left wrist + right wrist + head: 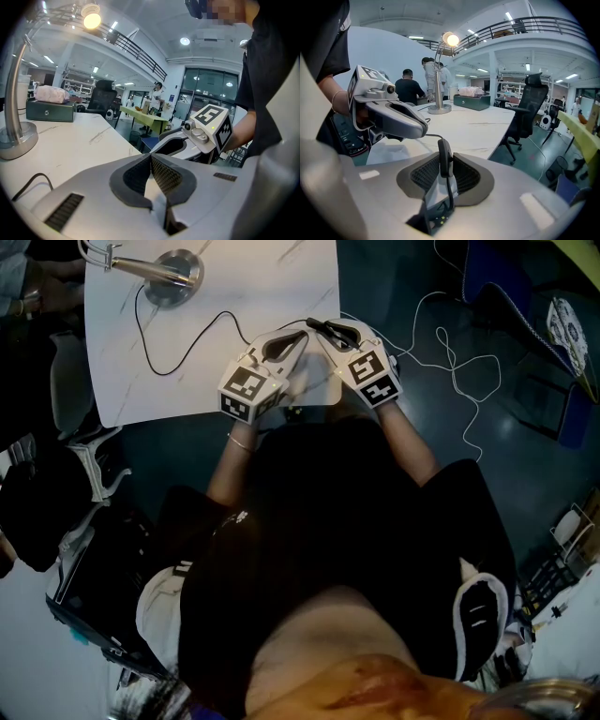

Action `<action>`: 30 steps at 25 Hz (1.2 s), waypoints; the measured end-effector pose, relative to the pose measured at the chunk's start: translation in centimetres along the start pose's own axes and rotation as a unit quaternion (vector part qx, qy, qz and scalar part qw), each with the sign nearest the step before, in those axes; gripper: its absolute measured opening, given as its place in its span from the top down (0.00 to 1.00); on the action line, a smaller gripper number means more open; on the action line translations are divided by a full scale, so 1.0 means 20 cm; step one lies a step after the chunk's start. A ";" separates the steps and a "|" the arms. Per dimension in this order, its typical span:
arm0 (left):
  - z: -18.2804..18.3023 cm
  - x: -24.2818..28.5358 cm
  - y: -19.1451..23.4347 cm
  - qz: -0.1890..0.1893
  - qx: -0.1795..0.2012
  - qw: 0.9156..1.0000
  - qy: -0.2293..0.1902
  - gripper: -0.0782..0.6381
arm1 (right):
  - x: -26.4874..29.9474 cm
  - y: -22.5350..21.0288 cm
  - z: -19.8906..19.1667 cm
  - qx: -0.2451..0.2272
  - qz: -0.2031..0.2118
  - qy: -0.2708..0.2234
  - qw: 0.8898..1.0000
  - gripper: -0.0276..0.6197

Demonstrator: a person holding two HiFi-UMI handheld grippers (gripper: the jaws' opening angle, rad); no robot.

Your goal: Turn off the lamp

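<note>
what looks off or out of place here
Nothing spilled or damaged. The only untidy thing is a white cable lying in loose loops on the floor right of the table. The lamp stands upright, lit.

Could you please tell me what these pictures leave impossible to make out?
- Lamp head: head view, cut off by the top edge.
- Switch button: right gripper view, seen edge-on, pressed between the pads of the right gripper.
- Cord beyond the switch: head view, hidden under the right gripper.
</note>
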State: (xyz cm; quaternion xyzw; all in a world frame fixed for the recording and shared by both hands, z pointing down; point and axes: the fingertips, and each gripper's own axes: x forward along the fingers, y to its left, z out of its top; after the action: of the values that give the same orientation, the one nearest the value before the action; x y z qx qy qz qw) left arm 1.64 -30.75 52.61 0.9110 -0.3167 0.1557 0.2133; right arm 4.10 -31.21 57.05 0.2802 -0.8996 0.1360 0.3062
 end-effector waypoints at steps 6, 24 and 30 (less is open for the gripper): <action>-0.02 0.00 -0.01 -0.002 0.001 1.000 -0.002 0.88 | -0.01 0.01 -0.02 0.001 0.000 0.002 1.000 0.82; -0.01 -0.03 -0.03 0.004 0.005 1.000 -0.002 0.88 | -0.01 0.02 -0.03 -0.001 -0.004 0.004 1.000 0.83; -0.03 -0.04 -0.02 0.004 0.003 1.000 0.003 0.88 | -0.02 0.02 -0.03 -0.003 -0.007 0.005 1.000 0.83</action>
State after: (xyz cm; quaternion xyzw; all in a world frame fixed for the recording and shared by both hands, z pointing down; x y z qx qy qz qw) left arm 1.28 -29.70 52.69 0.9097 -0.3198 0.1597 0.2111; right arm 4.33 -30.40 57.36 0.2846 -0.8964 0.1322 0.3129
